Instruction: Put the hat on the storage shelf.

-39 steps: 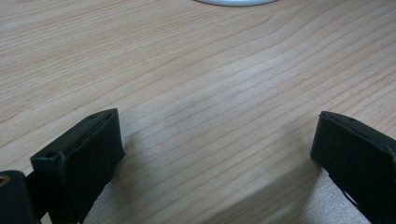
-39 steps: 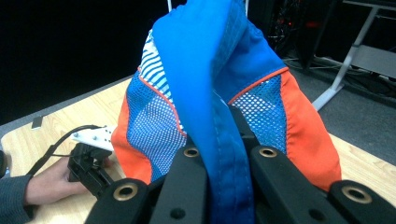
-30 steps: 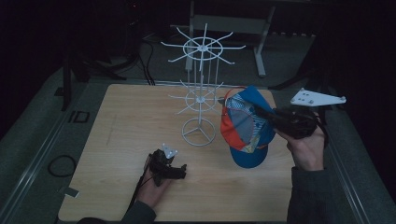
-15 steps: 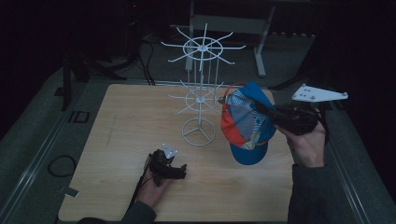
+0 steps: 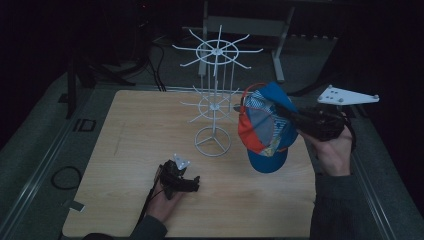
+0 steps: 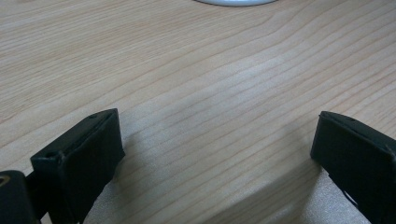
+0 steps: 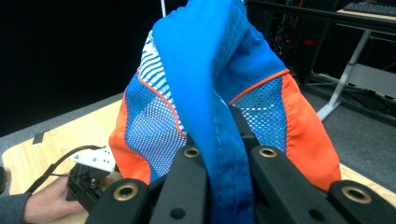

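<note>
Gripping the blue and orange cap (image 5: 265, 131) above the table's (image 5: 125, 145) right side, the right gripper (image 5: 290, 116) is pinching its fabric beside the white wire rack (image 5: 215, 100). The left gripper (image 5: 186, 184) is resting on the table, jaws spread apart.

Mesh-cloth cap (image 5: 265, 131), matt wood table (image 5: 135, 130)

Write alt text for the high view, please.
The right tool holds a blue and orange cap in the air beside a white wire rack on a wooden table. The left tool rests on the table, open.
</note>
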`<state>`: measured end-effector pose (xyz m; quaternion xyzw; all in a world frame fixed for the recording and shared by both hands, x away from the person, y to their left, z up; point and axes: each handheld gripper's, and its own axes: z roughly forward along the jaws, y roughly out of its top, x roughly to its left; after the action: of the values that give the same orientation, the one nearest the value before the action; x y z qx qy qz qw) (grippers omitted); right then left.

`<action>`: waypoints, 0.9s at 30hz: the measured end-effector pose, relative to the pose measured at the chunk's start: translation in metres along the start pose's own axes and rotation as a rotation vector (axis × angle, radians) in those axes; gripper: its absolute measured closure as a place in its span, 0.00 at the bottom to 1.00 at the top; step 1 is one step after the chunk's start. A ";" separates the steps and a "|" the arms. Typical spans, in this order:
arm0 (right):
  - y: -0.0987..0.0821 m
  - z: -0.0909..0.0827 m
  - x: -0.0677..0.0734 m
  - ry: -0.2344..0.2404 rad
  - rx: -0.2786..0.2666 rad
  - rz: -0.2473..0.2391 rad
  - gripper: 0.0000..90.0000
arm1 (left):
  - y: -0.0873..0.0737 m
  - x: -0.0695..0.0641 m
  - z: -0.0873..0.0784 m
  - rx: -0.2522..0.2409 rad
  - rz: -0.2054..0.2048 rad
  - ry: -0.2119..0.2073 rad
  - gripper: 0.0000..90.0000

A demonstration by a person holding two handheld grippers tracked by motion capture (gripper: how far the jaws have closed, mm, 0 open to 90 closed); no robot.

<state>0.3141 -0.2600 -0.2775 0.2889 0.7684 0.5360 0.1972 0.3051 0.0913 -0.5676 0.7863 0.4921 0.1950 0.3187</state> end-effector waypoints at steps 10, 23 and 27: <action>0.001 -0.002 -0.002 -0.006 -0.020 -0.017 0.98 | 0.000 0.000 0.000 0.000 0.000 0.000 0.03; 0.013 -0.004 0.000 0.011 -0.076 -0.028 0.98 | 0.000 0.000 0.000 0.000 0.000 0.000 0.03; 0.016 -0.005 0.002 0.014 -0.081 -0.035 0.98 | 0.000 0.000 0.000 0.002 0.002 0.000 0.03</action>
<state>0.3139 -0.2581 -0.2607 0.2635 0.7524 0.5650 0.2128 0.3051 0.0915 -0.5675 0.7872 0.4913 0.1950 0.3177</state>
